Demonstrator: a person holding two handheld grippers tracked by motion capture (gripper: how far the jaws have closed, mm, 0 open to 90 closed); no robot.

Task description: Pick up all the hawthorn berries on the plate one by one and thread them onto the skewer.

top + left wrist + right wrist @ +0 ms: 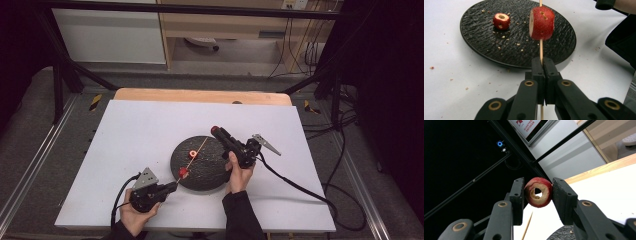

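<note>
1. Left gripper (172, 187), at the near left of the white table (125, 145), pinches a thin wooden skewer (540, 48) between jaws pressed together.
2. One red fruit piece (542, 23) already sits threaded on the skewer, just above the near rim of the black plate (479, 47).
3. Another cored piece (501, 21) lies on the plate.
4. Right gripper (537, 192) holds a third cored ring (538, 192) raised at the plate's far right.
5. Threading seems under way; next, the ring's hole must meet the skewer's tip.

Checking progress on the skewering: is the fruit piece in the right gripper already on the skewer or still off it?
Off. The fruit ring, pinched by the right gripper, has an empty hole.
</note>
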